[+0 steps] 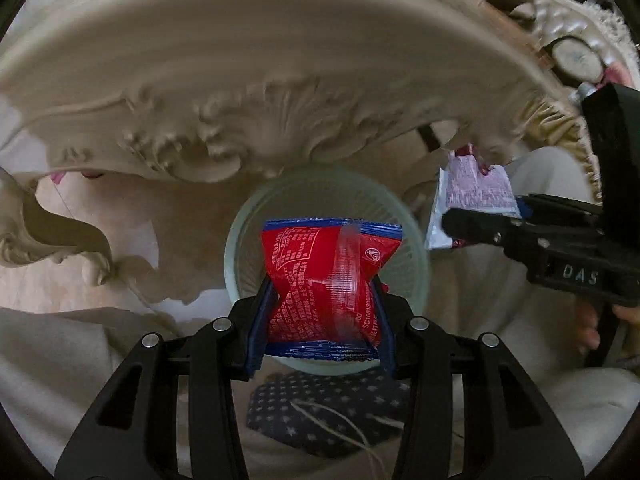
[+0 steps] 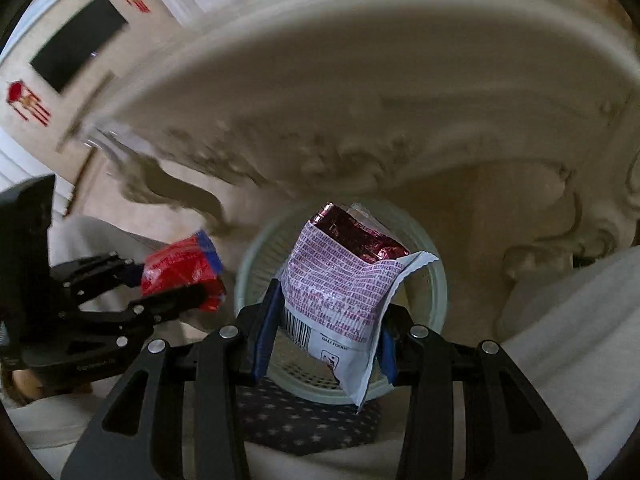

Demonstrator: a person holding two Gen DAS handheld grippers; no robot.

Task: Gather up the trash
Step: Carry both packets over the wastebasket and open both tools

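Note:
My left gripper [image 1: 322,312] is shut on a red snack wrapper [image 1: 320,276] with blue ends and holds it right above a pale green mesh trash basket [image 1: 416,248] on the floor. My right gripper [image 2: 324,332] is shut on a white and maroon wrapper [image 2: 336,280] above the same basket [image 2: 436,292]. The right gripper [image 1: 456,224] with its wrapper [image 1: 476,188] shows at the right of the left wrist view. The left gripper [image 2: 188,292] with the red wrapper [image 2: 180,272] shows at the left of the right wrist view.
A carved cream table edge [image 1: 240,80] curves over the basket, with an ornate leg [image 1: 48,236] at left. A dark star-patterned slipper [image 1: 320,412] lies below the basket. The person's light trousers [image 1: 500,300] are at right.

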